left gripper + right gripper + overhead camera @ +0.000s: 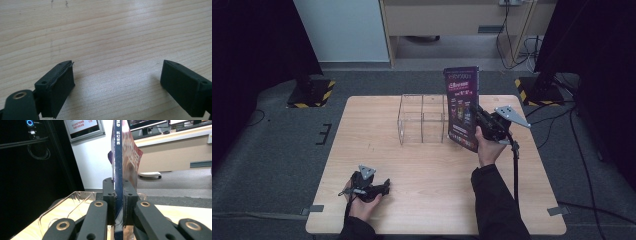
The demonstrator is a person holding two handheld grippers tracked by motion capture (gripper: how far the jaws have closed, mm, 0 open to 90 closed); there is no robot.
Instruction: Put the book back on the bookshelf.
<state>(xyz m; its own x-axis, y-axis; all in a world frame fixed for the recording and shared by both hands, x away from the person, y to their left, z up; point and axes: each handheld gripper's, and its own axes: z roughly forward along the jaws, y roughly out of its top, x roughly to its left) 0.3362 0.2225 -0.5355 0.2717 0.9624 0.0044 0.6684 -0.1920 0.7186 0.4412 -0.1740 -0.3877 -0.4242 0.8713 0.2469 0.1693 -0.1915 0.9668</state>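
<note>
High view: one magazine (463, 107), two claws, apparently one clear holder (423, 119).

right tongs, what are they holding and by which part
The right tongs are shut on a magazine, gripping it upright by its spine edge. The left tongs are open over the table, holding nothing.

The high view looks forward and down over the whole table (432, 165). Each gripper view peers closely along its own jaws. All share the tabletop.
</note>
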